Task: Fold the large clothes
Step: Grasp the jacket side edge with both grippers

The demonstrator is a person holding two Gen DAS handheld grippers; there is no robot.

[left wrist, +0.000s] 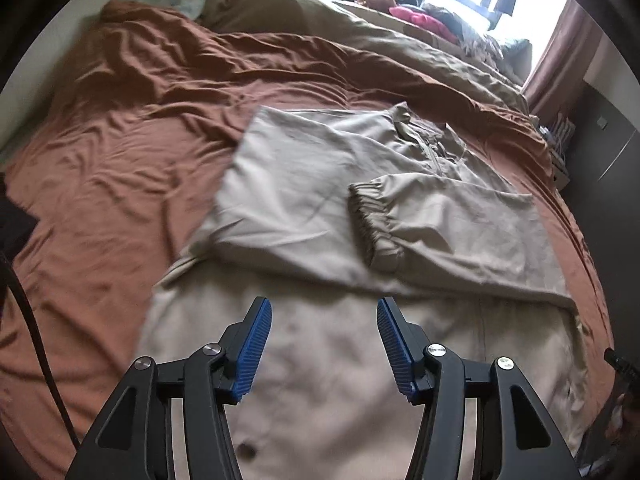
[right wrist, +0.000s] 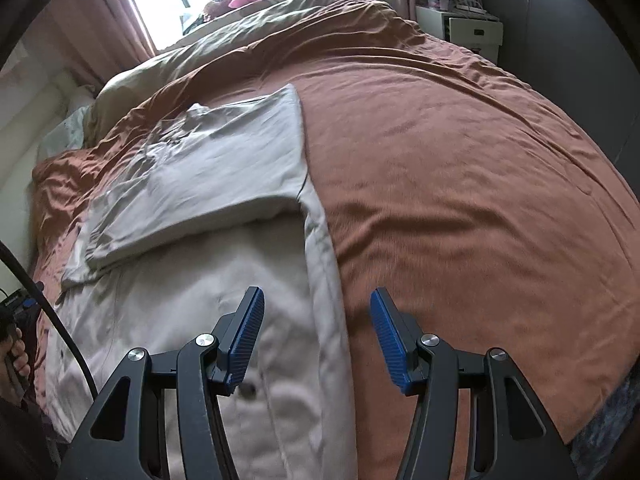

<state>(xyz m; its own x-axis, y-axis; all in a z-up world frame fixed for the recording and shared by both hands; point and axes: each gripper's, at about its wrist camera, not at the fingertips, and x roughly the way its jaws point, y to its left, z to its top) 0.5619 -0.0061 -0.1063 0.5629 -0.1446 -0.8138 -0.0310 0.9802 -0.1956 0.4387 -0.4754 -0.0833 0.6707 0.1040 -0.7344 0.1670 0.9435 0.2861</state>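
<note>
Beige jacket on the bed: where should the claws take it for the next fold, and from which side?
Probably the near hem of the beige jacket, one claw at each corner, coming in from the near edge of the bed. The sleeves, cuff included, are already folded in across the upper body, so the flat lower half is what is left to lift over.

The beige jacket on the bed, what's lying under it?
The beige fabric jacket lies on a rust-brown wrinkled bedsheet, visible around it. Anything directly beneath the jacket is covered.

Rust-sheeted bed (left wrist: 120,184) — beige jacket (left wrist: 320,184)
</note>
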